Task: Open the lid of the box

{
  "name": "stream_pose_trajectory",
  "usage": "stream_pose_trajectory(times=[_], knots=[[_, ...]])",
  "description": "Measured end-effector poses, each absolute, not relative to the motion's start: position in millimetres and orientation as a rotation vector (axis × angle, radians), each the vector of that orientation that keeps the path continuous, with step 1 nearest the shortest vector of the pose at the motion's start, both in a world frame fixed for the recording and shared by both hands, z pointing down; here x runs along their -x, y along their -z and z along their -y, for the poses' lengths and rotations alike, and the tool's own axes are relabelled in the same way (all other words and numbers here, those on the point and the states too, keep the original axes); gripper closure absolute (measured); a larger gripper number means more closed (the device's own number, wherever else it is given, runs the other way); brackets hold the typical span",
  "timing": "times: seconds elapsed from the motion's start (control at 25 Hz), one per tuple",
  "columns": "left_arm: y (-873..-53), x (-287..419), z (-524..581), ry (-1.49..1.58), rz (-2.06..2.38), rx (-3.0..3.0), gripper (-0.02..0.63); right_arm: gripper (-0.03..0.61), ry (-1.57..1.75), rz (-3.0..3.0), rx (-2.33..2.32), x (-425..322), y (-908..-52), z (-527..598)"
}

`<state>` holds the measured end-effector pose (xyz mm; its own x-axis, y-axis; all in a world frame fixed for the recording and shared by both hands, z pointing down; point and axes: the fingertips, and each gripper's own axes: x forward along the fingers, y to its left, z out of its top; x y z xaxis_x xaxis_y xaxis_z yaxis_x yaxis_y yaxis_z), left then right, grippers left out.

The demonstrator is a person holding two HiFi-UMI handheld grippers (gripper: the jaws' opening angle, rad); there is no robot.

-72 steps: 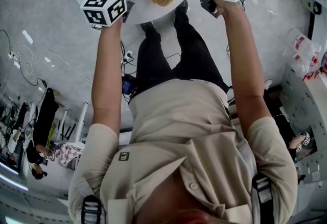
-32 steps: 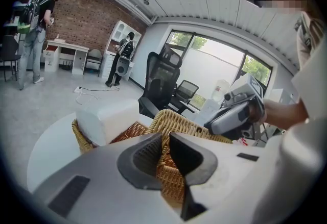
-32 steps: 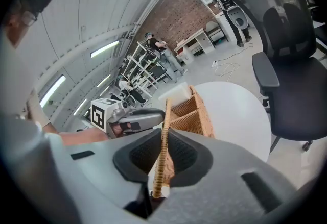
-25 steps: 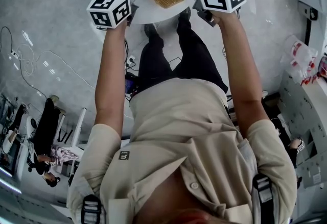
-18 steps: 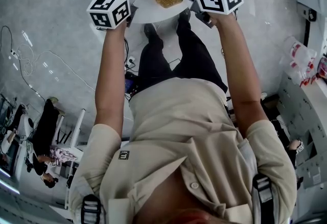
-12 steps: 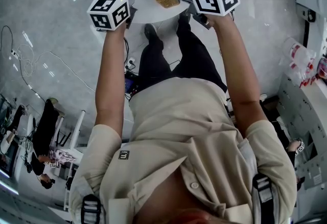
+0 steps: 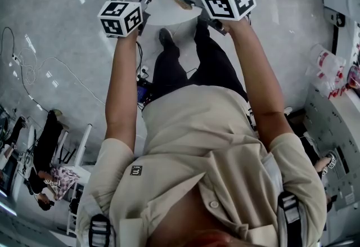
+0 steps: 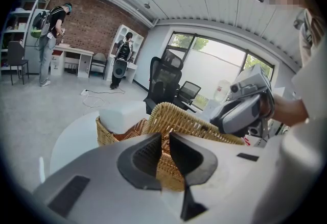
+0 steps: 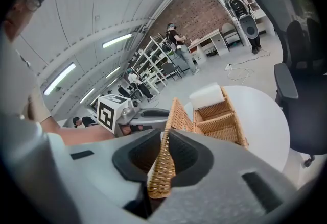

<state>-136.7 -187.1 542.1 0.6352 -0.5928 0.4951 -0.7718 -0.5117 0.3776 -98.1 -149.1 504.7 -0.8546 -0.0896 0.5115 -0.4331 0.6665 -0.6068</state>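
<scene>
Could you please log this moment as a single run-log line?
right gripper: shut on lid edge | lid: raised | left gripper: jaws together beside wicker box, grasp unclear | wicker box: on white table

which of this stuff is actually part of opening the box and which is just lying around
Part of the job:
- lid, tilted up off the box
- right gripper and left gripper, both shut on the lid

Just lying about:
- white block in the box's far end
- round table under the box
- black office chair
</scene>
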Motion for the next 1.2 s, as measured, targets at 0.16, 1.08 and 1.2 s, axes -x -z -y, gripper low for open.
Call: stream_pose_trajectory(times=[0.16,1.08,1.2], knots=[[-536.5,142.9,180.5,-0.407,1.073,-2.278,0.571,0.534,-1.038,2.441,-0.38,107.9,-500.2,140.1],[-557.6,178.8,144.0,-0.484,1.049,-2.206,0.571,0.537,-0.975,2.401,-0.248,161.4,-505.3,103.2],[-560.4,179.5,141.0,-0.49,1.048,-2.195,0.571,0.541,-0.966,2.405,-0.25,160.1,-499.8,103.0]])
